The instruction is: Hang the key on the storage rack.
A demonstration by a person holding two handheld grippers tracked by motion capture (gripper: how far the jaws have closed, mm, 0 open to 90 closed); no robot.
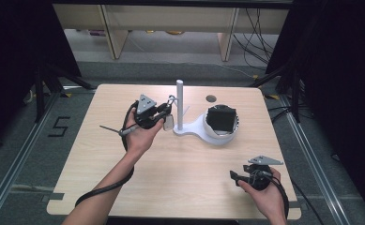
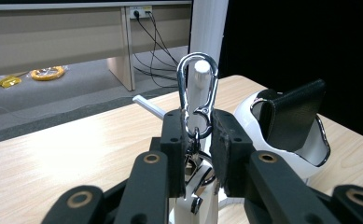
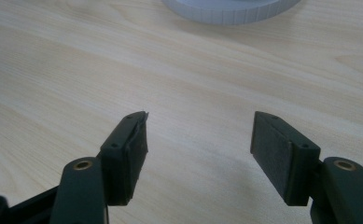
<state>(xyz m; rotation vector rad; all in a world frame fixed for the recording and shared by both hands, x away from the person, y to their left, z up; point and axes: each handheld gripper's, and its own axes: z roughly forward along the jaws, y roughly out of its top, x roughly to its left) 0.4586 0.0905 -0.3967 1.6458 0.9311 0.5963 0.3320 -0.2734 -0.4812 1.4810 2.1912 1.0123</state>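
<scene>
Wooden table (image 1: 180, 164), carabiner (image 2: 197, 93) in left tool (image 2: 198, 140)

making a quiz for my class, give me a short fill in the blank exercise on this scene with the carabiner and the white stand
1. The left gripper has its jaws shut on a silver ____.
2. The carabiner is held in front of the white stand's upright ____.
3. The right gripper, near the table edge, has its jaws ____.
4. The white bowl of the stand holds a ____ wallet-like item.

Missing words: carabiner; post; open; black
</scene>
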